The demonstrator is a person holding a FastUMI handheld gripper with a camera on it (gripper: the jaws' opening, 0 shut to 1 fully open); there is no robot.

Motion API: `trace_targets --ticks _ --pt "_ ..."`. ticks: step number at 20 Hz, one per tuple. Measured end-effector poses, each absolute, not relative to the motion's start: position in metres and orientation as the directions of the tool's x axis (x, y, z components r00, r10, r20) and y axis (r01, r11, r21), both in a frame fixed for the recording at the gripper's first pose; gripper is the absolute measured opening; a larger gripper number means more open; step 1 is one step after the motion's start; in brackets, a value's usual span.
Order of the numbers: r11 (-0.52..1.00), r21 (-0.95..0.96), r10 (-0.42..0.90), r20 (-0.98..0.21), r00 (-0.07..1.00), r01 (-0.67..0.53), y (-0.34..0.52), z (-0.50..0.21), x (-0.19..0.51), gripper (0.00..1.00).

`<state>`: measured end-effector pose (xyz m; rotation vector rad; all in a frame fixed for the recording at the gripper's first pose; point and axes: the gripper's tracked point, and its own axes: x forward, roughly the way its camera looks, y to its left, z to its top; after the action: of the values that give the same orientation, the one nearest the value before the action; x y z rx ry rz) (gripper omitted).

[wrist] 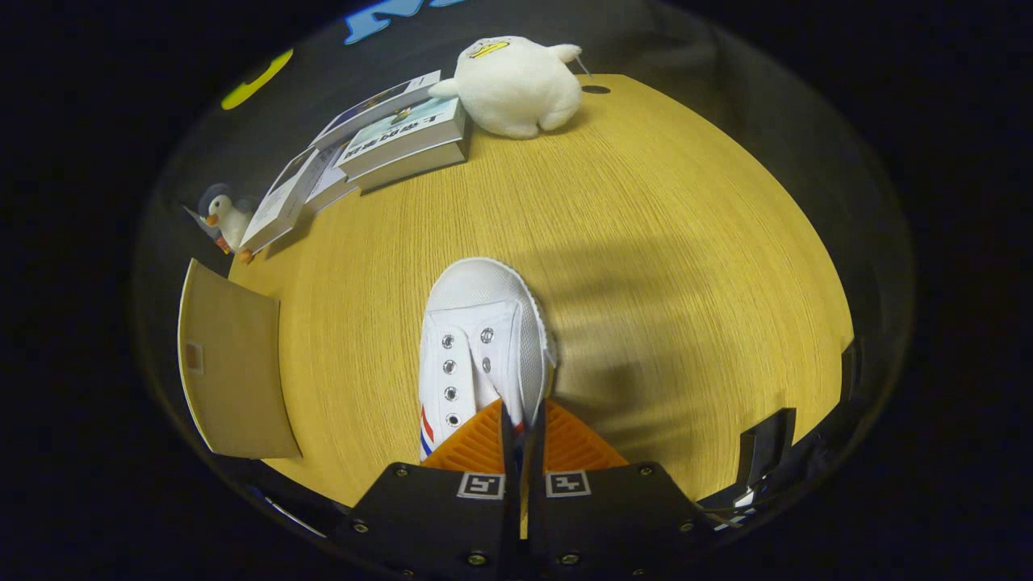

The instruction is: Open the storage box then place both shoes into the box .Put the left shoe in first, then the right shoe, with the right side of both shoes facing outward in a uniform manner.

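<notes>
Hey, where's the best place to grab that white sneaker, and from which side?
Grip the white sneaker by its collar wall at the heel end, coming from behind the heel, toe pointing away. That thin upright edge suits a narrow pinch, and the gripper looks already shut on it there. The rounded toe offers no such edge.

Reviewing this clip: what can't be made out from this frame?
- Gripper view: the white shoe's heel and rear are hidden behind the gripper, whose fingers are closed on the shoe's side wall.
- Left or right shoe: cannot tell.
- The brown flat panel beside the table: cannot tell whether it belongs to the storage box.
- Book covers: too small to read.
</notes>
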<state>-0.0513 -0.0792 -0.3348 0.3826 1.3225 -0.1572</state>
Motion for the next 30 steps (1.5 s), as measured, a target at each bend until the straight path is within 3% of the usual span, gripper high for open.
trace_targets --ticks 12,30 --pt "0.904 0.334 0.227 -0.904 0.363 0.268 -0.015 -0.241 -0.008 0.04" --pt "0.912 0.406 0.340 -0.832 0.438 0.064 0.136 -0.153 0.048 0.04"
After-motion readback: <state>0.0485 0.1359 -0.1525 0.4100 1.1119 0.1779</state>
